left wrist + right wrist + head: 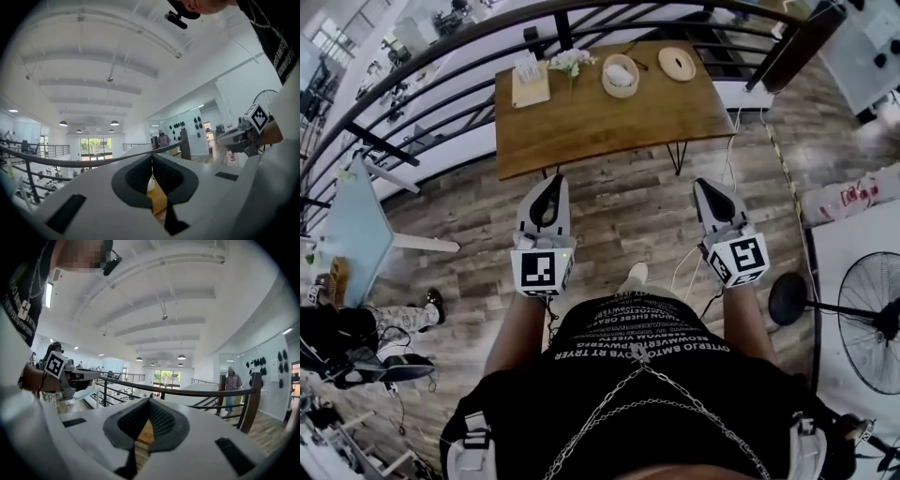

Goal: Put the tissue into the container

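A wooden table (609,122) stands ahead by the railing. On it are a round wooden container (620,75) with something white inside, a flat round lid (677,64), and a tissue holder (530,84) with white tissue sticking up. My left gripper (555,180) and right gripper (704,184) are held side by side over the floor, short of the table's near edge, pointing at it. In the left gripper view the left gripper (151,159) has its jaws meeting with nothing between them. The right gripper (149,401) looks the same in its own view.
A small bunch of flowers (570,62) sits between holder and container. A dark curved railing (441,56) runs behind the table. A floor fan (872,323) and its round base (787,298) stand to the right, a pale table (356,230) to the left. A person (231,390) stands beyond the railing.
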Available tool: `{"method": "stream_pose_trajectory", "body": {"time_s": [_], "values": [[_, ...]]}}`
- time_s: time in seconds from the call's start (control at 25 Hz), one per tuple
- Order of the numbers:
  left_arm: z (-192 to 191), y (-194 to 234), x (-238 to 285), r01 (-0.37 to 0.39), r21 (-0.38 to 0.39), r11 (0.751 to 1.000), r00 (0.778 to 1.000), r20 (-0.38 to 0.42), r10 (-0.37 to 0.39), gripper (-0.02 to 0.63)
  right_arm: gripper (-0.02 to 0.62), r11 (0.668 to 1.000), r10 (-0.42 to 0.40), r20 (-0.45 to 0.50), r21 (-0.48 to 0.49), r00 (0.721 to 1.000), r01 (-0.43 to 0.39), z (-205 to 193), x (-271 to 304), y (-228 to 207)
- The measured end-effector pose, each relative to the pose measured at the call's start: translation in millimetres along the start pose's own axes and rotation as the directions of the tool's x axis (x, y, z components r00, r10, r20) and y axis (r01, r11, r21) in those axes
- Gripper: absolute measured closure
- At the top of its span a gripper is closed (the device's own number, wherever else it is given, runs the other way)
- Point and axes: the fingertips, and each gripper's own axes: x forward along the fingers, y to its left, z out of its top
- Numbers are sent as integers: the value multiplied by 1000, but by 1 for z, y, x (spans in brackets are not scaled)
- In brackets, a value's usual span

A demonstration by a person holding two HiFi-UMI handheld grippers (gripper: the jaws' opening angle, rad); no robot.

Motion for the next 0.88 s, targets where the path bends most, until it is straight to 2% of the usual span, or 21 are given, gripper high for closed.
{"method": "stream_pose_trajectory", "body": {"time_s": [0.28, 0.4, 0.48, 0.56, 0.76, 0.88], "values": [[1, -26, 67, -10, 23, 1000, 1000, 20, 9, 577, 592, 1000, 14, -1, 5, 1000, -14, -16, 17, -64], [9, -38, 81, 40, -38, 998, 998, 59, -38, 577, 592, 999, 27, -4, 20, 1000, -27, -26, 24, -81], [7, -42, 86, 45, -66, 997, 998, 53, -41, 577, 592, 998, 36, -8, 44, 999, -36, -30, 28, -89], [4, -41, 89, 26, -59, 998, 999, 42, -24, 577, 592, 997, 49, -13, 57, 999, -48, -35, 32, -93], [6, -26, 98, -89, 18, 996, 994, 64, 87, 577, 592, 996, 62, -15, 62, 998, -61, -39, 48, -105], [5, -18, 105, -111, 45, 993, 992, 64, 108, 577, 592, 996, 68, -11, 67, 998, -67, -39, 58, -110]]}}
